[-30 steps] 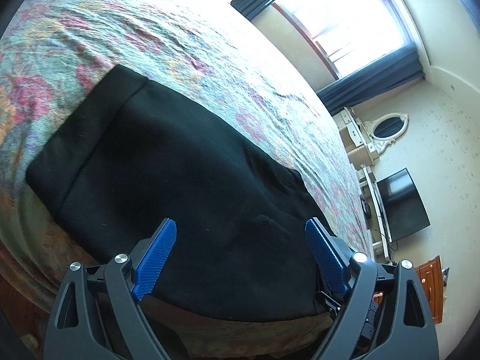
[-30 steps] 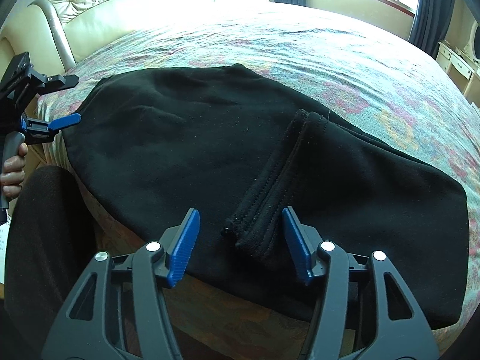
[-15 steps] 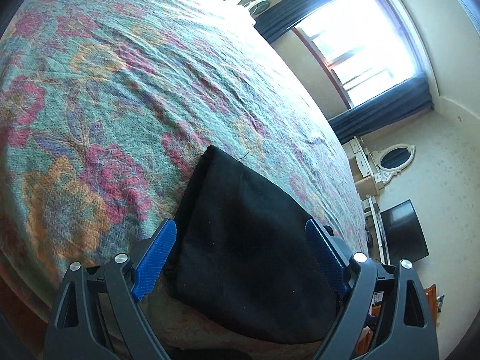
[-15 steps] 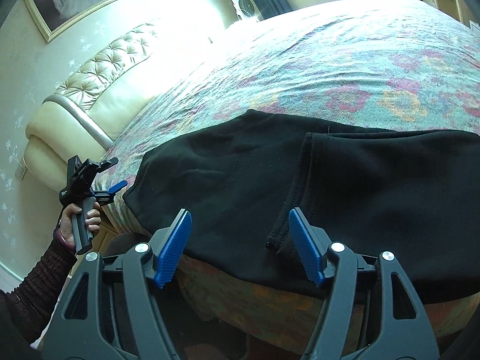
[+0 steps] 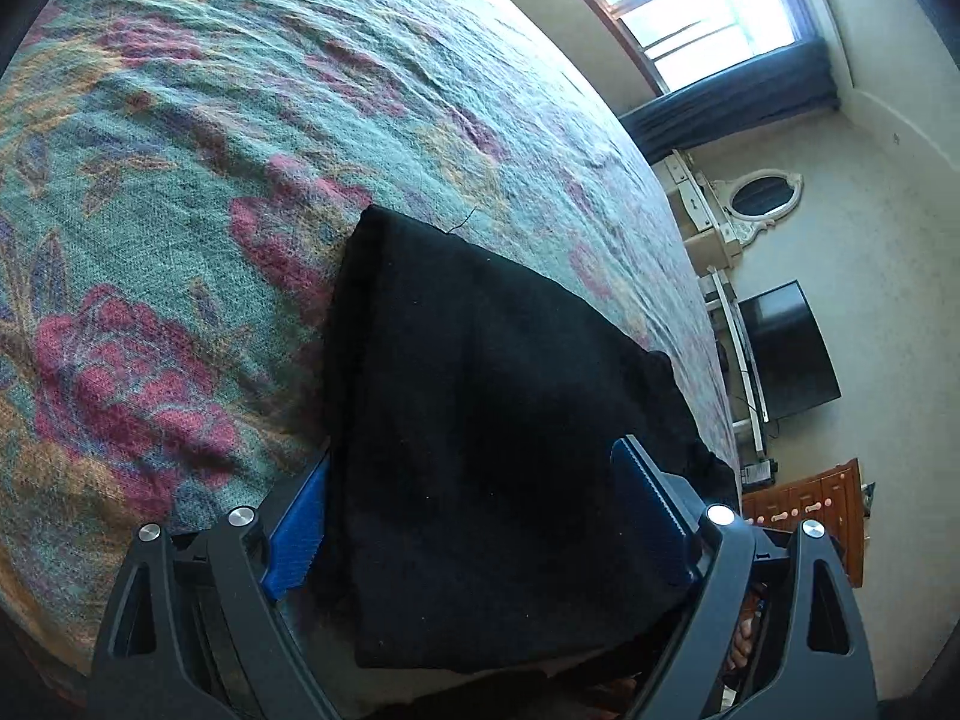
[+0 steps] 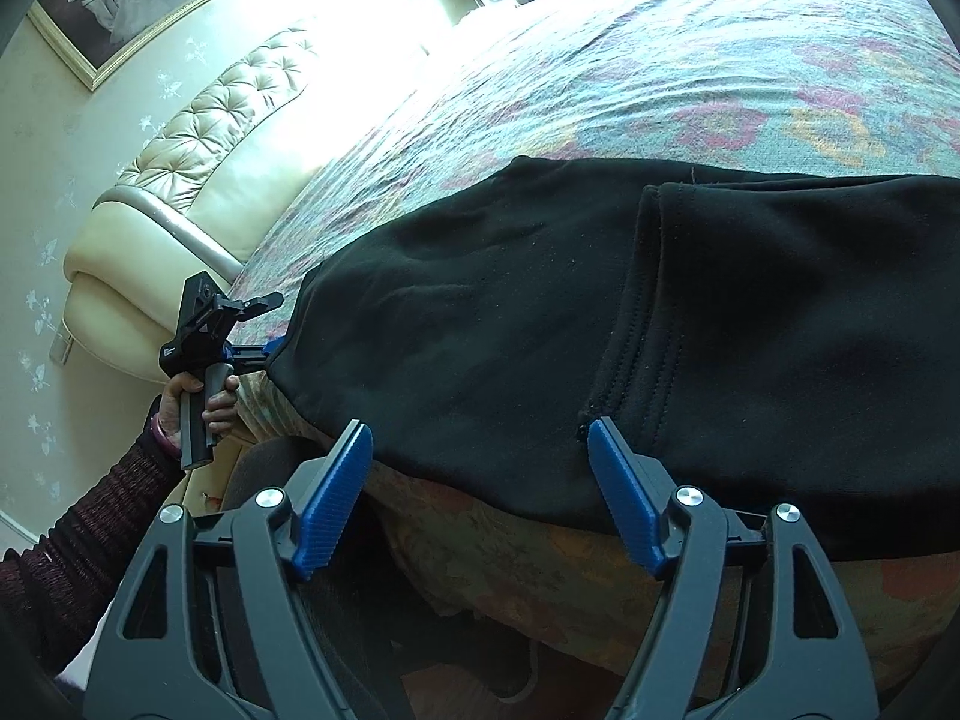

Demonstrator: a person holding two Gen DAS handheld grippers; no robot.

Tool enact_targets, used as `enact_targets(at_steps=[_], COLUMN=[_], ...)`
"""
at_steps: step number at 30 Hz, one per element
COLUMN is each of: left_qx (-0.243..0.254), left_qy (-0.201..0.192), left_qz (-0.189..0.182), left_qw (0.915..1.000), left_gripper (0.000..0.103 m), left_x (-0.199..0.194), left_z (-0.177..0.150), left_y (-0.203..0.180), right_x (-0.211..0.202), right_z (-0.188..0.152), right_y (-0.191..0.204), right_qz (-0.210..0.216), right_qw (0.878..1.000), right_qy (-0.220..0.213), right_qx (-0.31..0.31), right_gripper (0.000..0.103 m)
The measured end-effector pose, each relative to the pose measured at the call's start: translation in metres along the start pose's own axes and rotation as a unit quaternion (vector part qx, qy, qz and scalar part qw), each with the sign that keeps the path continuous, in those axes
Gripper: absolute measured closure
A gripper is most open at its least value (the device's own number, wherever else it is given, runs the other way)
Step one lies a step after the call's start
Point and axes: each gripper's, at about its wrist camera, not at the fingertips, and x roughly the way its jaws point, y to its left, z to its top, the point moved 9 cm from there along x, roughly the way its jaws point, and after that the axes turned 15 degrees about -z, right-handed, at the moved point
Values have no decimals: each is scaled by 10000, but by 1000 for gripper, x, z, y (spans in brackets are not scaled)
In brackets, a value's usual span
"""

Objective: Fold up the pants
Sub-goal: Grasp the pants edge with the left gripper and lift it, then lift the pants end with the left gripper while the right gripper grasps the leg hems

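Observation:
Black pants point(image 6: 480, 300) lie across the near edge of a flowered bedspread point(image 6: 690, 72). One stitched hem point(image 6: 642, 324) is folded over the rest. My right gripper point(image 6: 480, 426) hovers at the pants' front edge. Its jaws are opening; the cloth edge lies between them and the pads touch nothing. In the left wrist view the pants' point(image 5: 480, 408) end lies between the wide jaws of my left gripper point(image 5: 474, 462) and drapes over the left finger point(image 5: 297, 531). The right wrist view shows the left gripper point(image 6: 270, 330) at the pants' left end, held by a hand point(image 6: 198, 390).
A cream tufted headboard point(image 6: 198, 162) stands at the left end of the bed. Beyond the far side are a window point(image 5: 690, 6) with dark curtains, a white dresser with an oval mirror point(image 5: 759, 195), a television point(image 5: 786, 354) and a wooden cabinet point(image 5: 804, 510).
The left gripper moved along the bed to the pants' end, which now fills the space between its fingers. The right gripper rolled and its jaws widened; it stayed at the front edge.

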Motion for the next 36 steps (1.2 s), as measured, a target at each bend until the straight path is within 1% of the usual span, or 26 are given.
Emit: enact_targets(at_steps=[2,4,6,7,8,9,10,12,13,14,15,16,20,24,27,30,34,36], left_qx=[-51,-210,-176,-92,-12,28,-34,-132,-149,-149,-156,-140,52,411,660,913,1168,1365], left_qy=[-136,-386,-363,-309,-234,-130,-29,-89,-100,-121,-145,-192,-308,-303,-226,-55,173,327], left_qz=[-23,-103,1,80,169,343,447,449,464,456,421,382,90,-175,-380,-506,-714,-735], left_qw=[9999,9990,9992,9994,9996,9993,9990,9989,9988,9988,9989,9990,9995,9985,9968,9945,9904,9874], left_gripper=[16,16,16,20,30,62,75,75,77,80,86,88,89,89,89,89,89,89], left_x=[1,-4,-3,2,4,6,9,9,8,8,4,1,-6,-4,13,36,80,103], left_z=[3,8,9,9,7,5,3,3,4,5,4,4,11,18,16,9,-7,-17], left_y=[5,9,10,6,5,8,12,13,12,10,8,2,-34,-86,-129,-168,-216,-236], right_x=[3,3,4,5,6,7,8,8,8,8,7,5,0,-3,-7,-14,-25,-33], right_z=[-2,-5,-8,-10,-11,-11,-12,-12,-12,-11,-10,-10,-6,-4,-5,-4,1,1], right_y=[3,4,4,3,2,2,1,-2,-2,-3,-4,-4,-9,-14,-16,-19,-28,-35], right_qz=[63,71,102,118,148,168,190,282,276,263,264,268,302,284,306,329,335,334], right_qw=[10000,9999,9999,9998,9998,9997,9995,9990,9989,9989,9990,9990,9988,9986,9983,9980,9972,9965], right_qy=[68,84,110,132,146,161,175,206,214,219,213,190,115,64,19,-52,-209,-289], right_qx=[5,-7,16,38,72,122,178,283,304,307,307,313,374,441,493,543,633,703], right_gripper=[29,29,29,29,28,25,24,22,21,20,19,19,18,18,18,18,18,18])
